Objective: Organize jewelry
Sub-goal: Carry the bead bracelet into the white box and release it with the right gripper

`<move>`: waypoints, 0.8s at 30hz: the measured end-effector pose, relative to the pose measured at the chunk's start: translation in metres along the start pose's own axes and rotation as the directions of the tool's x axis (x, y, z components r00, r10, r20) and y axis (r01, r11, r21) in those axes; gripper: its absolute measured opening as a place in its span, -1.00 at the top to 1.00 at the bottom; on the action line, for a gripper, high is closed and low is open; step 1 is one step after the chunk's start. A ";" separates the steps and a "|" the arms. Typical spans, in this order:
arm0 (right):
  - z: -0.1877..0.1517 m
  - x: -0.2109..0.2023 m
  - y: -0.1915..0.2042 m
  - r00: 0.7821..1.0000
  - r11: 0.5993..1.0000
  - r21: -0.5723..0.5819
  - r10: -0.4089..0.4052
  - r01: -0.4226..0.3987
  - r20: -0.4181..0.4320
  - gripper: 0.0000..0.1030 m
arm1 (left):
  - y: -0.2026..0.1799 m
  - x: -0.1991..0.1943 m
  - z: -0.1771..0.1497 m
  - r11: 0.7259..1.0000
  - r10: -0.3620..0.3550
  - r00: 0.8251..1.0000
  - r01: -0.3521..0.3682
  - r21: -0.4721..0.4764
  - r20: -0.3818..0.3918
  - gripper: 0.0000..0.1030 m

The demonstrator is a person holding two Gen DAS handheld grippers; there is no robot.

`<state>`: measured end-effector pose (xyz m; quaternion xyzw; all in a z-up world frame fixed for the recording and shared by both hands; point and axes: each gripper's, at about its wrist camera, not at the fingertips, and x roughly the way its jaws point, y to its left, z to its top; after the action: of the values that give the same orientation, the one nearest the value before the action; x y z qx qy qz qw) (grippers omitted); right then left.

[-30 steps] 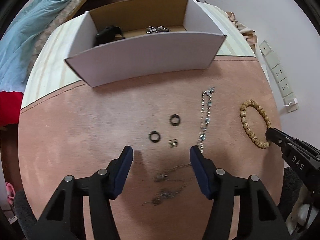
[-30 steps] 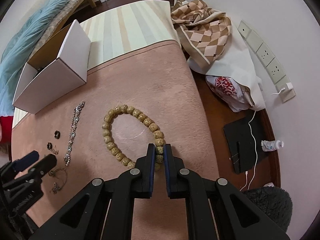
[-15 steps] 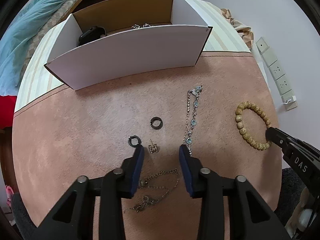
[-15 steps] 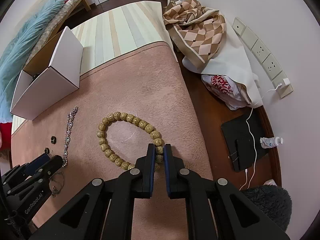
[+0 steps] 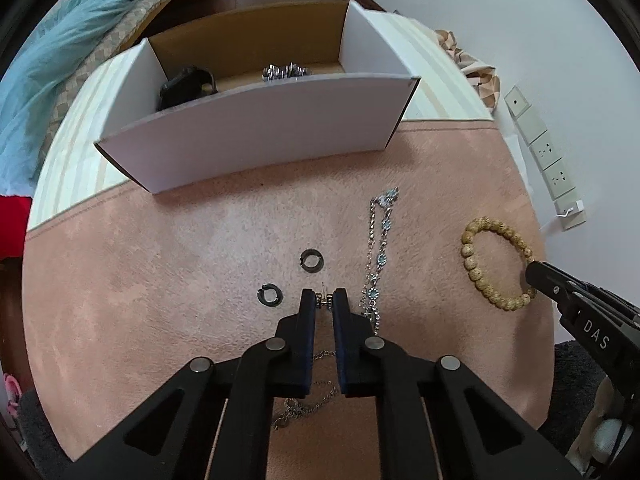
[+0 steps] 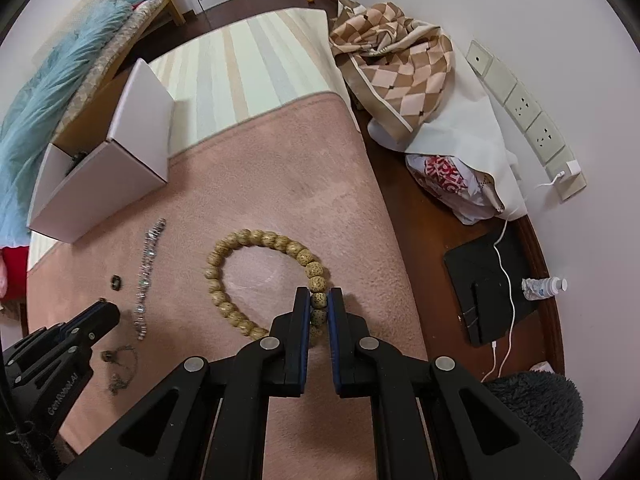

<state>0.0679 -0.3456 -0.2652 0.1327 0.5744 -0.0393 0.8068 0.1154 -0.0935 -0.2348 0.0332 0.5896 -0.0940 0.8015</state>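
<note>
The left gripper (image 5: 323, 300) points down at the pink mat (image 5: 160, 280). Its jaws have just been closing, and now they pinch a tiny gold earring (image 5: 323, 301) right at their tips. The earring sits on the mat, near the middle.

Just to the left of the tips lies a dark ring (image 5: 270, 294), and a second dark ring (image 5: 311, 259) lies a bit farther up. They are close by but not touching the gripper. On the other side a silver chain with blue stones (image 5: 376, 256) runs in a long line, with its low end just beside the right finger. A thin gold chain (image 5: 308, 400) lies under the gripper, partly hidden.

The right gripper (image 6: 319, 304) also points down. Its jaws are squeezed on one side of the wooden bead bracelet (image 6: 256, 240), with beads showing between the pads. The bracelet lies near the right edge of the mat, and past that edge is dark wood floor (image 6: 424, 220).

The white box (image 5: 256, 132) stands at the far edge of the mat, open on top. Inside it are a black thing (image 5: 186, 86) and some silver jewelry (image 5: 284, 71). Between the box and the small rings there is a wide bare stretch of mat. The left part of the mat is bare too
</note>
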 end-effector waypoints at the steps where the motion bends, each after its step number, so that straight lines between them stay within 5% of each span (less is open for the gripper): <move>1: 0.001 -0.003 0.001 1.000 1.000 -0.004 0.006 -0.006 0.006 0.82 | 0.000 -0.004 0.000 1.000 0.000 1.000 0.000 0.001 0.011 0.88; 13: 0.029 -0.087 0.053 0.980 0.984 -0.128 0.143 -0.125 0.141 0.82 | 0.019 -0.090 0.019 1.000 0.020 0.976 -0.015 -0.025 0.217 0.88; 24: 0.092 -0.146 0.124 0.940 0.943 -0.261 0.264 -0.205 0.217 0.82 | 0.073 -0.120 0.070 0.993 0.013 0.964 0.019 -0.117 0.266 0.88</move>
<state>0.1299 -0.2629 -0.0793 0.0985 0.4489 0.1097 0.8814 0.1605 -0.0198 -0.1035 -0.0281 0.4811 -0.0636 0.8739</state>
